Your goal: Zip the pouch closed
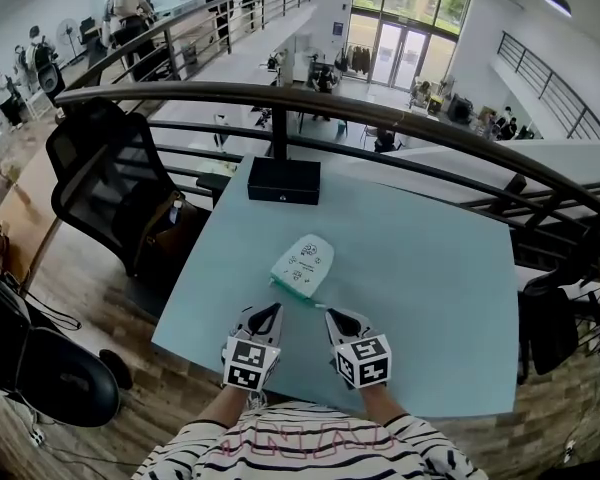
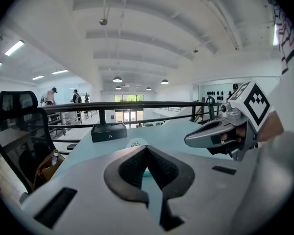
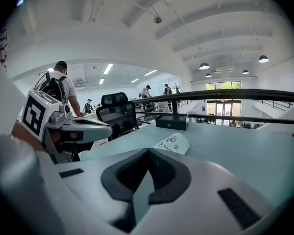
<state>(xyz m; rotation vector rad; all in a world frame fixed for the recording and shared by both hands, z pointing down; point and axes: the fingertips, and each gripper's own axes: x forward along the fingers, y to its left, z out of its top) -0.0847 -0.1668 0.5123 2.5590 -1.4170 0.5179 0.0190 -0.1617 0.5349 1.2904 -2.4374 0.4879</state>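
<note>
The pouch [image 1: 302, 265] lies flat on the pale blue surface [image 1: 430, 288], just ahead of both sets of fingertips and touched by neither. It is white with small dark prints, and a teal edge runs along the end nearest the fingers. Whether that edge is zipped I cannot tell from here. The pouch sits a little nearer the left gripper [image 1: 268, 316] than the right gripper [image 1: 335, 318], roughly in line with the gap between the two.

In the left gripper view, the left gripper [image 2: 147, 150] has its dark fingers [image 2: 130, 168] pressed together with nothing between them, and the pouch [image 2: 135, 143] shows just beyond their tips. In the right gripper view, the right gripper [image 3: 148, 152] is the same, with its fingers [image 3: 169, 173] closed on each other and empty. There the pouch [image 3: 172, 143] lies ahead and slightly to the right of the tips. The two grippers are held side by side, close but apart, above the near part of the surface. Both tip gently downward.

Beyond the pouch, well past the fingers, a black box [image 1: 283, 180] stands at the far edge of the surface against a dark railing [image 1: 280, 98]. To the left of the left fingers, off the surface, stands a black mesh office chair [image 1: 105, 183]. Behind the grippers come the person's striped sleeves [image 1: 310, 448].
</note>
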